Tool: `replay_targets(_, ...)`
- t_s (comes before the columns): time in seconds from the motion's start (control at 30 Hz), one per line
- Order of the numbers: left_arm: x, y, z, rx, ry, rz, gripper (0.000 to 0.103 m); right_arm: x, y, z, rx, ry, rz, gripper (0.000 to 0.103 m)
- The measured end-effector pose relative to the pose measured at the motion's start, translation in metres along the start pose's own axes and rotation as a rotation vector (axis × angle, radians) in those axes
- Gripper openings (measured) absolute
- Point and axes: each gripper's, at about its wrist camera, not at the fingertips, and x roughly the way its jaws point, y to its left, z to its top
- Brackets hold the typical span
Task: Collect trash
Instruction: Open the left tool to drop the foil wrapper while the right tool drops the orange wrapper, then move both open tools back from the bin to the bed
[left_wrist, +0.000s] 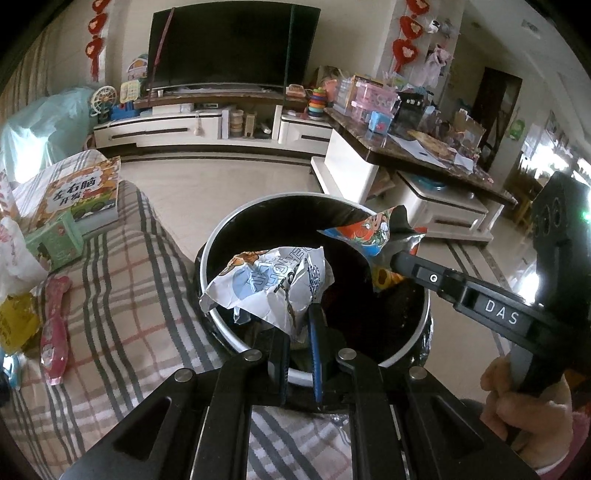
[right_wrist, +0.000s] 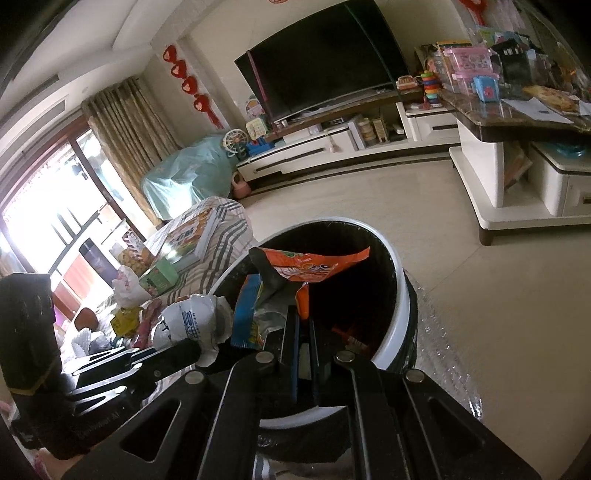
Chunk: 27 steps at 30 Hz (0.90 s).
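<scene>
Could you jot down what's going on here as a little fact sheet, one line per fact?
place: living room
left gripper: shut on a white crumpled wrapper
right gripper: shut on an orange snack bag
bin: round, white rim, black liner, under both wrappers
still lying on the checked blanket: pink packet, yellow packet

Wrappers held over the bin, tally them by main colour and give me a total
White: 1, the white wrapper in the left gripper.
Orange: 1, the orange wrapper in the right gripper.
Total: 2, both over the bin.
</scene>
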Motion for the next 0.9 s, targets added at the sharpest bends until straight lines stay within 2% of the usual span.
replay_targets(0.1,0.002,0.000,0.001,-0.004,0.006,-0.001,0.008,0.002,-0.001,0.001,-0.004,0.003,-0.007,0.005)
replay_targets(0.17,0.003,-0.001,0.002,-0.012,0.015,0.004,0.019,0.005,-0.001,0.002,-0.005,0.012,-0.011,0.009)
replay_targets(0.2,0.002,0.000,0.002,-0.019,0.015,0.009,0.028,0.006,-0.001,0.002,-0.007,0.016,-0.018,0.010)
replay_targets(0.23,0.002,-0.001,0.002,-0.023,0.010,0.010,0.032,0.006,-0.001,0.002,-0.006,0.017,-0.031,0.010)
replay_targets(0.3,-0.002,-0.003,0.002,-0.021,0.004,0.011,0.032,0.006,-0.002,0.003,0.006,0.021,-0.026,0.012)
replay_targets(0.37,-0.004,-0.003,0.001,-0.022,0.002,0.012,0.033,0.004,-0.003,0.002,0.014,0.015,-0.024,0.019)
replay_targets(0.43,-0.010,-0.001,-0.005,-0.030,-0.003,0.014,0.038,0.000,-0.002,0.001,0.015,0.003,-0.025,0.037)
replay_targets(0.57,-0.022,0.009,-0.017,-0.061,-0.012,0.022,0.047,-0.006,0.003,-0.003,0.020,-0.011,-0.012,0.052)
replay_targets(0.63,-0.031,0.015,-0.026,-0.082,-0.013,0.024,0.047,-0.008,0.008,-0.006,0.021,-0.014,-0.007,0.074)
replay_targets(0.7,-0.039,0.022,-0.035,-0.104,-0.016,0.031,0.050,-0.009,0.014,-0.010,0.016,-0.013,-0.002,0.083)
replay_targets(0.9,-0.070,0.046,-0.063,-0.180,-0.027,0.061,0.054,-0.007,0.040,-0.025,-0.005,0.020,0.036,0.086)
